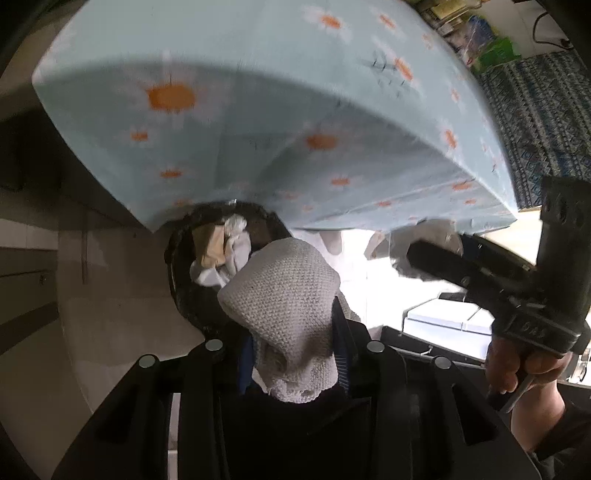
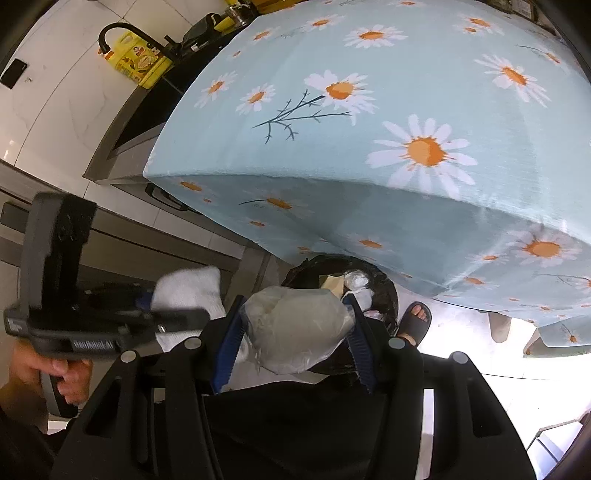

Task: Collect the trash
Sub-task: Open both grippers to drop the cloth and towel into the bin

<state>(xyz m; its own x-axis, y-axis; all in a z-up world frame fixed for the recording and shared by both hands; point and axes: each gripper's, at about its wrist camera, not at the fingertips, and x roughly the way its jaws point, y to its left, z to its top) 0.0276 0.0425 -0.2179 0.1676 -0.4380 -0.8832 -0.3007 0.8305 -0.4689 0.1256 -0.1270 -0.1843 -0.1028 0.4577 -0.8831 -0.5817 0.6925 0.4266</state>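
Left wrist view: left gripper [image 1: 291,314] pointing down, fingers closed on a white knitted cloth [image 1: 284,288], just above a black-lined bin [image 1: 177,266] on the floor. Bin partly under the edge of a surface draped in a blue daisy cloth [image 1: 258,110]; inside, brown cardboard [image 1: 210,243] and crumpled white paper [image 1: 236,236]. At right, right gripper [image 1: 436,254] in a bare hand [image 1: 524,373], something pale at its tip.

Right wrist view: right gripper [image 2: 295,321], blue fingers [image 2: 229,343] clamped on a crumpled clear plastic bag [image 2: 295,325], above the same bin [image 2: 384,295]. Left gripper [image 2: 177,314] at left with the white cloth [image 2: 192,291]. Sandalled foot [image 2: 415,321] beside the bin. Sink faucet [image 2: 122,31] and yellow bottle [image 2: 138,61] beyond the draped surface.
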